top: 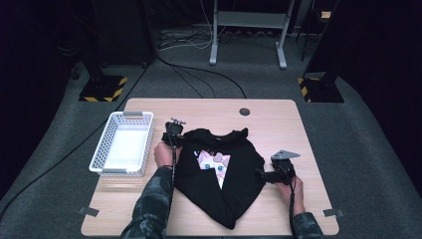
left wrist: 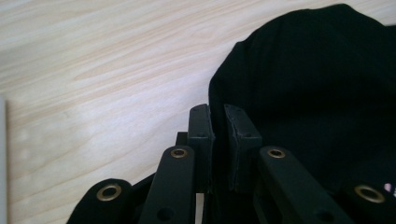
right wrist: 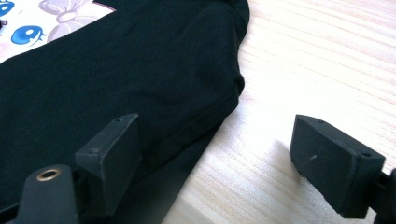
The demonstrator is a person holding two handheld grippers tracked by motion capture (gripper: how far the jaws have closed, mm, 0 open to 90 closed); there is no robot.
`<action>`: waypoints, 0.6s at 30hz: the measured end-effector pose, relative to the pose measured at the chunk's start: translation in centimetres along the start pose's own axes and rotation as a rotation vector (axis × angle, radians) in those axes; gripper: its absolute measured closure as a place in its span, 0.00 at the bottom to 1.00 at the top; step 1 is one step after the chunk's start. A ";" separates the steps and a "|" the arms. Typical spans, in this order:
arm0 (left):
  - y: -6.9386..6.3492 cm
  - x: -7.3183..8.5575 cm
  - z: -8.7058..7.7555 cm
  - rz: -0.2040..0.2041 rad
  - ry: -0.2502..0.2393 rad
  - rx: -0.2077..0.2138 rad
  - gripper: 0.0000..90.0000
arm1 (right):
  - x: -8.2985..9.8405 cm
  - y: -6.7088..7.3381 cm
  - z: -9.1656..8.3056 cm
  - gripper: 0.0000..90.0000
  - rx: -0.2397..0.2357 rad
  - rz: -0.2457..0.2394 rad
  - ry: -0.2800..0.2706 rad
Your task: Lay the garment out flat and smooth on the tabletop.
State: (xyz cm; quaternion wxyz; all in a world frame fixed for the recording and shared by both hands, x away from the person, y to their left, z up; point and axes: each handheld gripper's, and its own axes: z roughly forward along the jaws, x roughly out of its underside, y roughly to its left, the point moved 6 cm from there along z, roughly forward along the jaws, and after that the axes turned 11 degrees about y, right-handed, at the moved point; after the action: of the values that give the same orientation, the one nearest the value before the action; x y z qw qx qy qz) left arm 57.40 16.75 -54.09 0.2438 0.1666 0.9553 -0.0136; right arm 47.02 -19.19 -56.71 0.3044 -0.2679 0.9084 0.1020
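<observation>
Shirt (top: 219, 174) half-folded; my left gripper (left wrist: 218, 140) pinches its far-left edge, right gripper (right wrist: 219, 163) gapes wide; basket (top: 102, 149) empty.

A black T-shirt (top: 219, 174) with a cartoon cat print lies partly folded, front up, mid-table.

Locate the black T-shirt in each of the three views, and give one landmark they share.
High view: the black T-shirt lies mid-table, cat print up, between the two grippers.
Left gripper view: it covers the right half, its edge at the nearly closed jaws.
Right gripper view: it spreads across the left and top, its hem between the open jaws.
Shared landmark: the light wooden table.
</observation>
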 end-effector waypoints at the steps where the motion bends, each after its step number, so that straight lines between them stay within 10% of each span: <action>1: 0.1 0.0 0.0 -0.008 -0.001 -0.005 0.90 | 0.0 0.0 0.0 0.18 0.000 0.000 0.000; 6: 0.3 0.1 0.0 0.004 -0.005 -0.012 0.85 | 0.0 0.0 0.0 0.18 0.000 0.000 0.000; 18: -3.3 0.5 -2.6 0.107 -0.041 0.036 0.25 | 0.0 0.0 0.0 0.18 0.002 0.000 0.000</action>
State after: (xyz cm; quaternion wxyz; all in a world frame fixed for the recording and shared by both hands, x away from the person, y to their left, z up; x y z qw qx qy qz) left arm 54.70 14.06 -52.20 0.2608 0.2215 0.9394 -0.0214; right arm 47.02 -19.19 -56.71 0.3047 -0.2678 0.9084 0.1013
